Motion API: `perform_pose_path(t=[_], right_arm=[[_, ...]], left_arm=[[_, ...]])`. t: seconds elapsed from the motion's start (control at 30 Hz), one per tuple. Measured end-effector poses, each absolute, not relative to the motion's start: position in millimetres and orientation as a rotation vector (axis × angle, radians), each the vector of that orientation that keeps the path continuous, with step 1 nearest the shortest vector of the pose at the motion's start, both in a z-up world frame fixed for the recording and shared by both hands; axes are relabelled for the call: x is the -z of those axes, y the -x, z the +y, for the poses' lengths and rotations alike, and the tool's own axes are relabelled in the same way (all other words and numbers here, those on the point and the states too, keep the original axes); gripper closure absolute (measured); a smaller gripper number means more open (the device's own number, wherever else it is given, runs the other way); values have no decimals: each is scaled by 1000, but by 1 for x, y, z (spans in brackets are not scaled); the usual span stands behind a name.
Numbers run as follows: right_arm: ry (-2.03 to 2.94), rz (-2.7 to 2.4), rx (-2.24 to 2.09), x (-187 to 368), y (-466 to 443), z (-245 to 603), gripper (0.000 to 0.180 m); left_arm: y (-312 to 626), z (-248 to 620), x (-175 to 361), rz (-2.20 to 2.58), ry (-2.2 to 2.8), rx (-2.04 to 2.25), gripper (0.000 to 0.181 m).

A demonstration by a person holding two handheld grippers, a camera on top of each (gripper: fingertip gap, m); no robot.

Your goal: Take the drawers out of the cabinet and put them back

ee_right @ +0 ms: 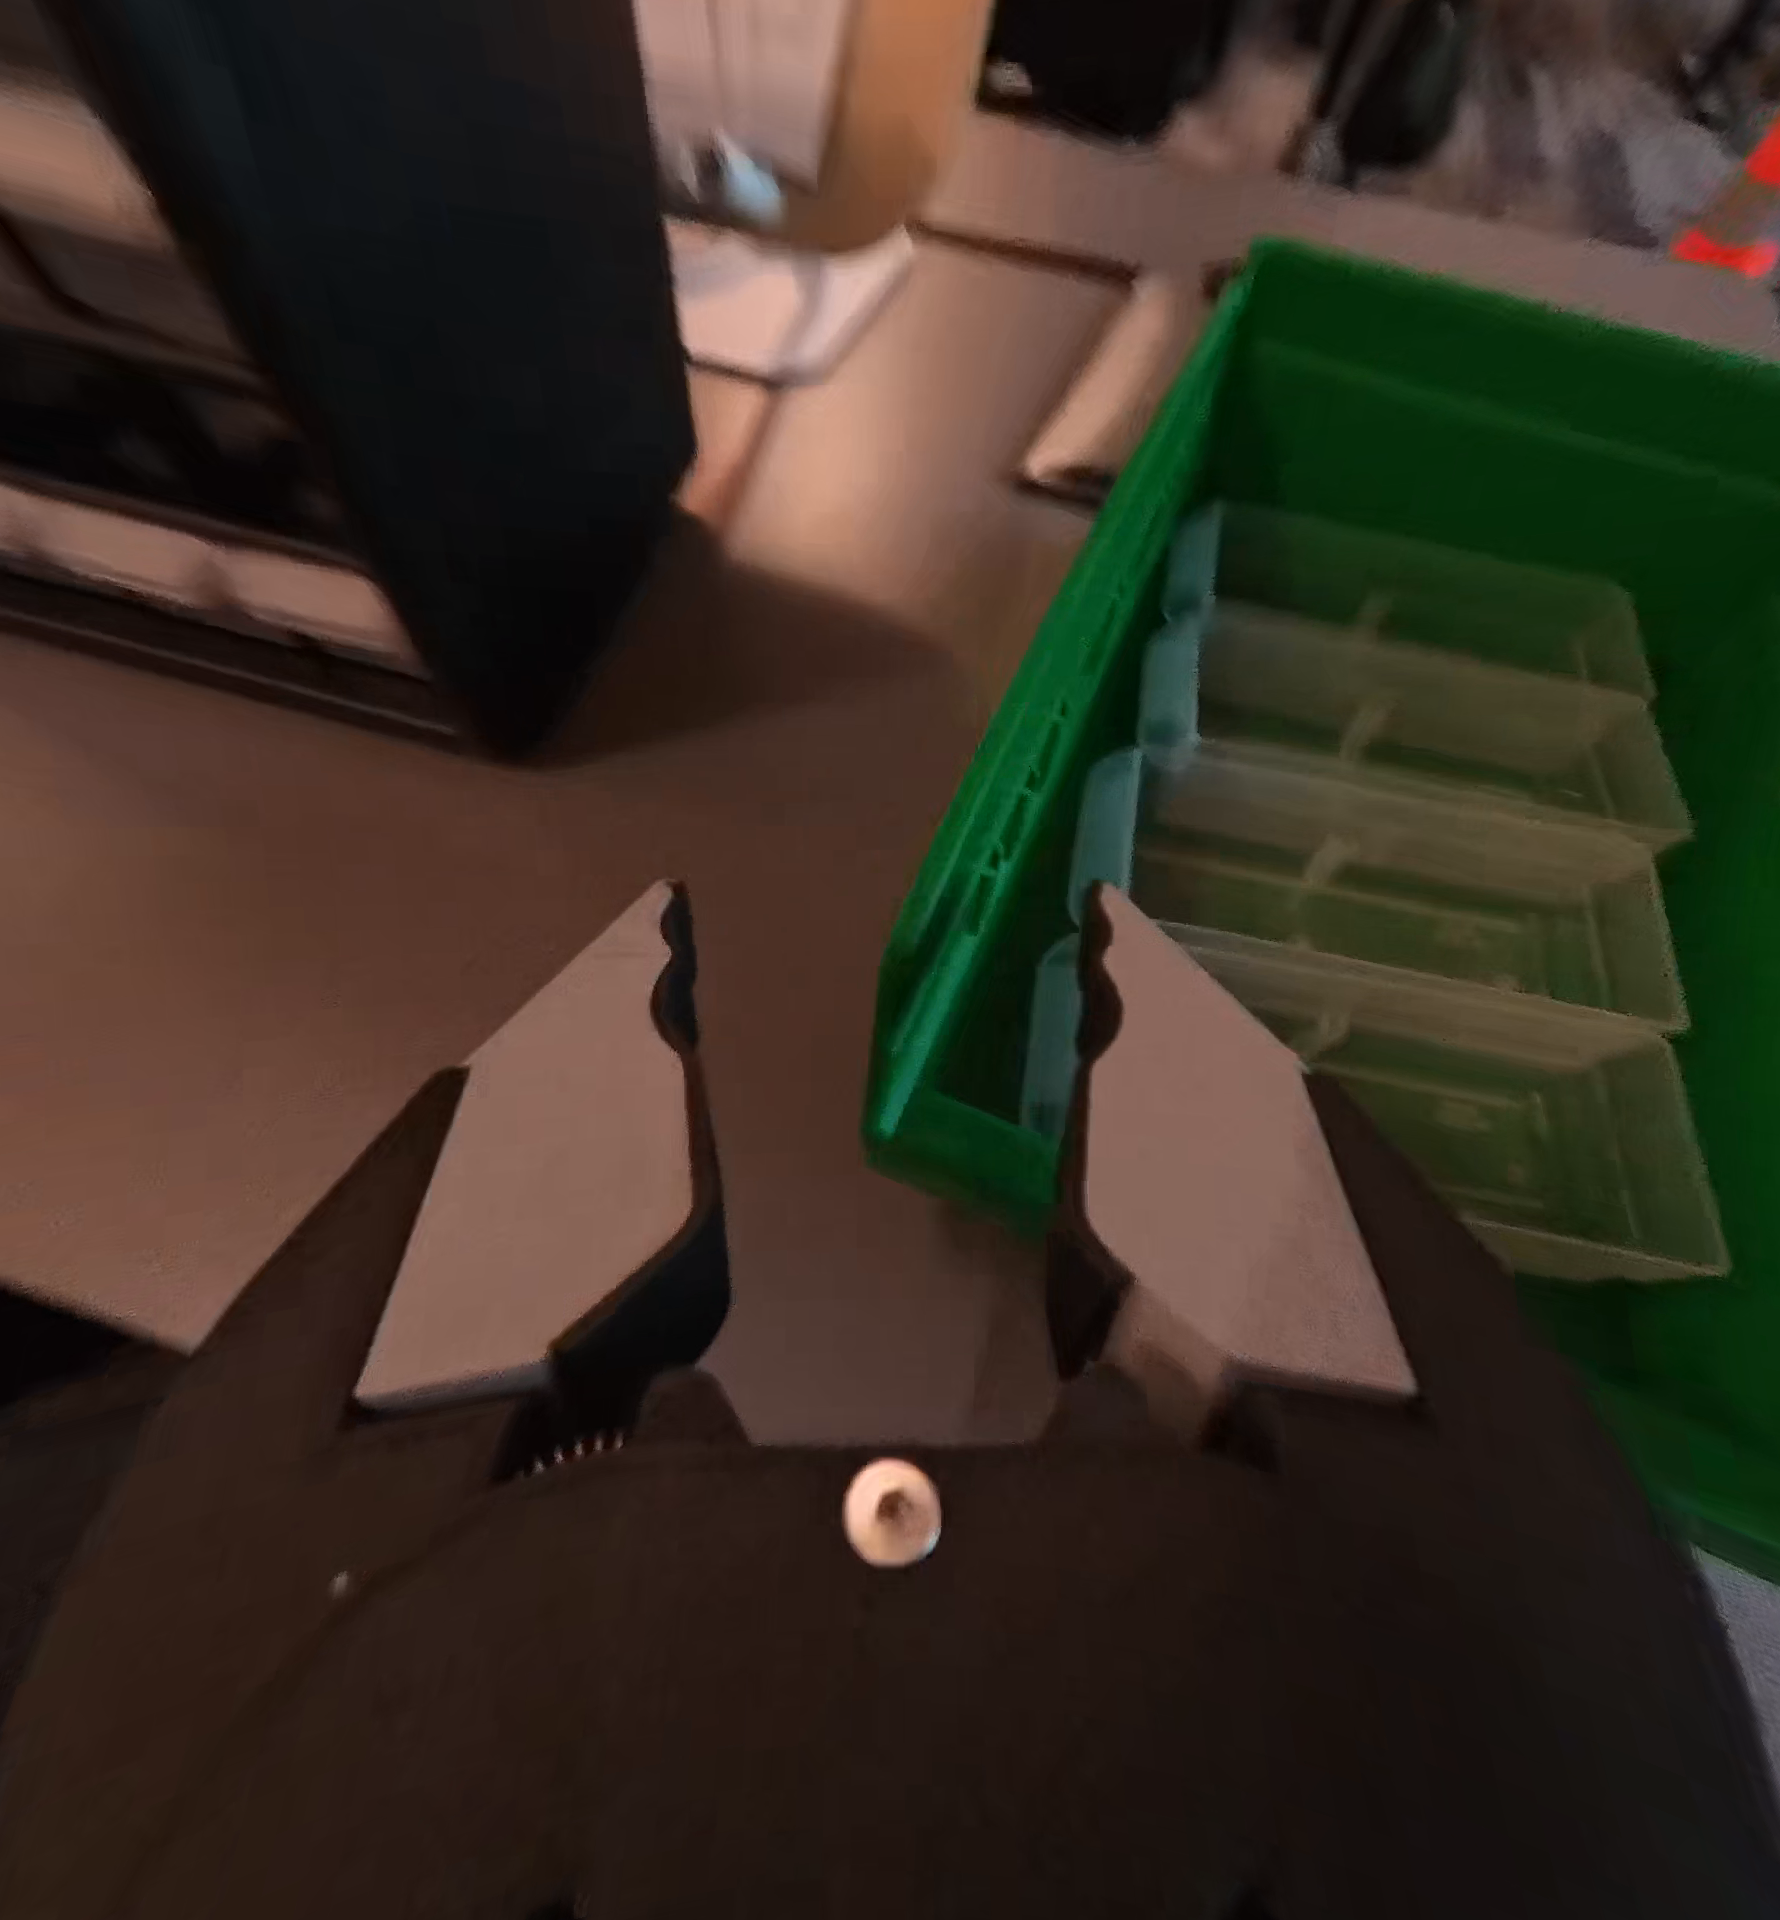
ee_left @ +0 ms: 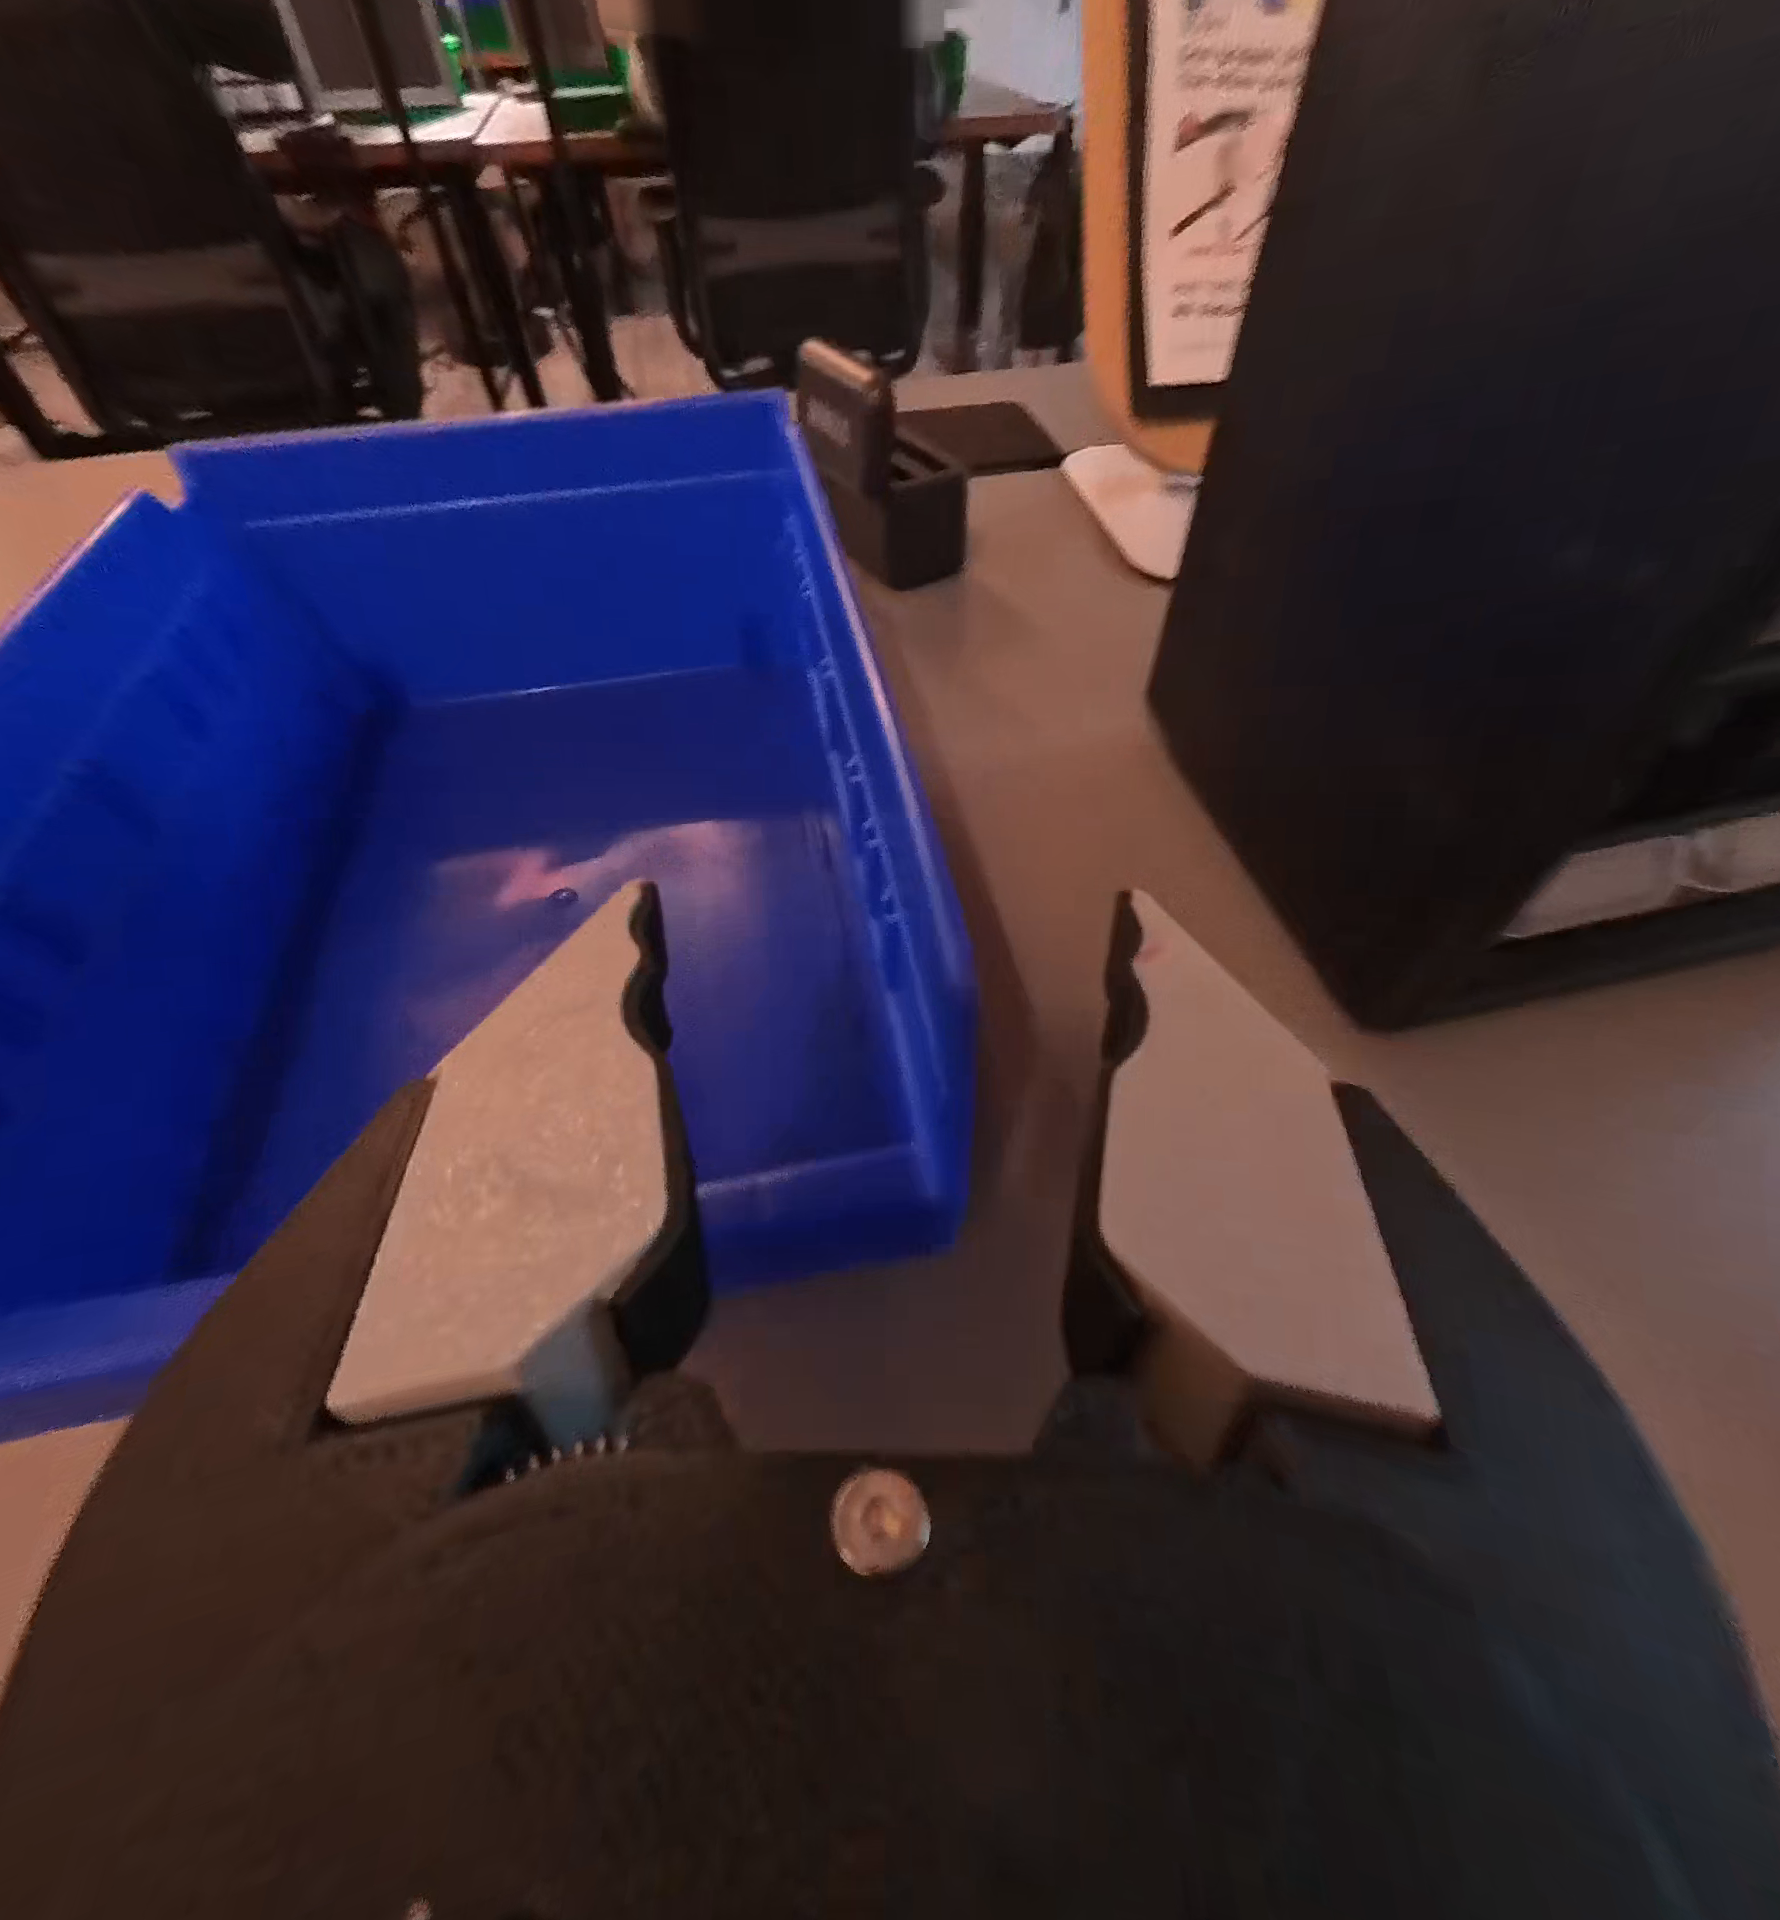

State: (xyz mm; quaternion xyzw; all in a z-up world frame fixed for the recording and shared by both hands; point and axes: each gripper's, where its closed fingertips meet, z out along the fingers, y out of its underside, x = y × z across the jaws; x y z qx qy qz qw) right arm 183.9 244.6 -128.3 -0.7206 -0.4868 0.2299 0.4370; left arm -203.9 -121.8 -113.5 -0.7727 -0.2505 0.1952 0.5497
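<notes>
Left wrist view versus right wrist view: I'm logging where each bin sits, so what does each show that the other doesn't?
Only the left wrist view shows the empty blue bin and a small black box behind it. Only the right wrist view shows the green bin holding four clear drawers. Both show the black cabinet on the table, each past open, empty jaws.

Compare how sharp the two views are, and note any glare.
Left wrist view: mostly sharp, edges slightly soft, with pinkish glare on the blue bin's floor. Right wrist view: heavy motion blur smears the green bin, its clear drawers and the black cabinet.
</notes>
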Motion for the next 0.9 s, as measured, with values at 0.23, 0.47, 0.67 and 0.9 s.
perform_pose_path(t=[0.23,0.47,0.67,0.9], right_arm=[[1780,-1307,-108,163,-175,271,154],[1878,-1325,-283,160,-209,244,175],[1812,-1338,-223,162,-208,244,164],[1805,-1451,-193,166,-215,228,176]], left_arm=[[221,-110,133,-510,1860,-624,145],[223,-140,133,-515,1886,-592,178],[226,-127,140,-481,1949,-602,142],[228,-150,139,-385,1958,-671,176]])
